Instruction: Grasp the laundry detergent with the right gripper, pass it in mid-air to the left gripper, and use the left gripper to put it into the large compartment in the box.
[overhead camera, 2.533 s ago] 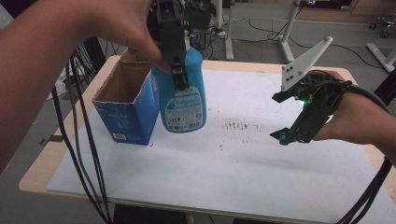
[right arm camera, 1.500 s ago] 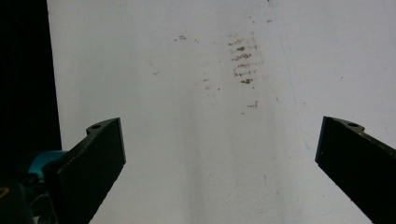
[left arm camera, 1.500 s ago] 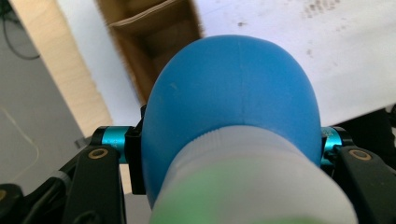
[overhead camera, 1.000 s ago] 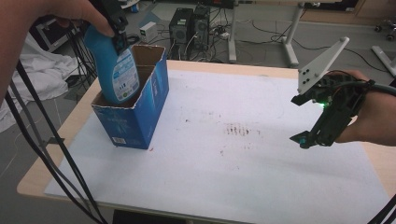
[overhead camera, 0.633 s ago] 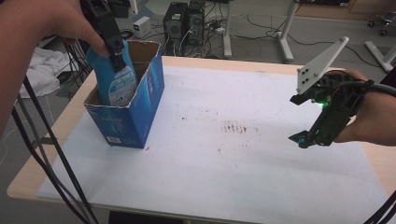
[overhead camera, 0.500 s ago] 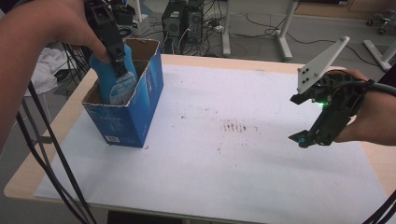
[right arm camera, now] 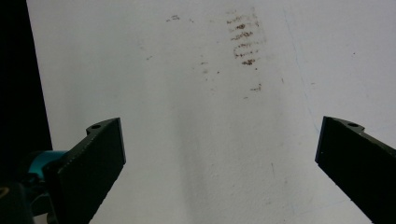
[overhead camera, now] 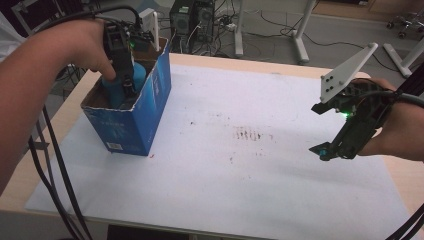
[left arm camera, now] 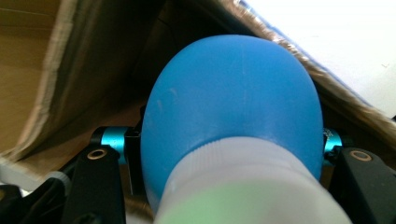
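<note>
Worktop (overhead camera: 280,200) unchanged; the blue carton (overhead camera: 131,116) at its left edge now holds the blue bottle (overhead camera: 120,86), which a second ago sat higher above the rim and has sunk mostly inside. Left tongs (overhead camera: 126,86) stay clamped on its body, so placing looks nearly done, release pending. Right tongs (overhead camera: 327,150) hover wide, empty, over the stained sheet (right arm camera: 243,42).

Rounded blue plastic bottle (left arm camera: 233,107), whitish cap; blue-sided, brown-lined cardboard box (overhead camera: 142,112); white table sheet (overhead camera: 235,170) with brown smudge marks (overhead camera: 252,134).
</note>
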### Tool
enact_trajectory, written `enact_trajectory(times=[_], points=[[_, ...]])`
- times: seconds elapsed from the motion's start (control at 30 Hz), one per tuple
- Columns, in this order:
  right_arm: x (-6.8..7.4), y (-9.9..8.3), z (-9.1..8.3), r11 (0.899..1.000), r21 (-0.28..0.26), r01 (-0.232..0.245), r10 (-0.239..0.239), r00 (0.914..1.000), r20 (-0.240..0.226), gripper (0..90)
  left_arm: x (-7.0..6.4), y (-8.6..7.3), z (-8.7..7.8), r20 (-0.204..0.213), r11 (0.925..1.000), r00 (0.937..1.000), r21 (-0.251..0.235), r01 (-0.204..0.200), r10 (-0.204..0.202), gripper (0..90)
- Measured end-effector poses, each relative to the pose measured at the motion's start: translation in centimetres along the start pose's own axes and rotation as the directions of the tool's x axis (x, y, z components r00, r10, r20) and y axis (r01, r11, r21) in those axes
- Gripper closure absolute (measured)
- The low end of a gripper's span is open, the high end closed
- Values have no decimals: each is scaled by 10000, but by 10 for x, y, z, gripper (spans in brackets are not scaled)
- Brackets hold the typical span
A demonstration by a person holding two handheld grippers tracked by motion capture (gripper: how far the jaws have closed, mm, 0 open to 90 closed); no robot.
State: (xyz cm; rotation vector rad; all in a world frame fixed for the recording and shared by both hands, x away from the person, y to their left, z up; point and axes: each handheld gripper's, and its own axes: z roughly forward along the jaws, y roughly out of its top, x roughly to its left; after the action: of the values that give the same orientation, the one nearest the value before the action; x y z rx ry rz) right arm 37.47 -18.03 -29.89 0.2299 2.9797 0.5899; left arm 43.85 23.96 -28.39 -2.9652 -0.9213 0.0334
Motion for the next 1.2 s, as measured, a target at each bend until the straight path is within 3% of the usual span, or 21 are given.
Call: enact_trajectory(times=[0.2,0.6,0.7,0.97,1.2], points=[[0,-1,3,10000,45,-20,20,10000,-47,9,1,-1,17,175,9999,9998,57,-94,93,389],[-1,-1,8,10000,64,-48,48,9999,-98,9,2,-4,17,303,10000,9995,44,-75,73,368],[-1,-2,9,10000,47,-54,54,10000,0,8,1,-5,10,382,9998,9992,-154,92,-86,294],[-1,-2,8,10000,5,-58,58,10000,-15,8,-1,-6,-4,343,9995,9992,-206,227,-220,251],[-6,-5,7,9999,12,-157,157,9999,-58,9,-5,-8,-27,295,9992,9990,-238,328,-321,210]])
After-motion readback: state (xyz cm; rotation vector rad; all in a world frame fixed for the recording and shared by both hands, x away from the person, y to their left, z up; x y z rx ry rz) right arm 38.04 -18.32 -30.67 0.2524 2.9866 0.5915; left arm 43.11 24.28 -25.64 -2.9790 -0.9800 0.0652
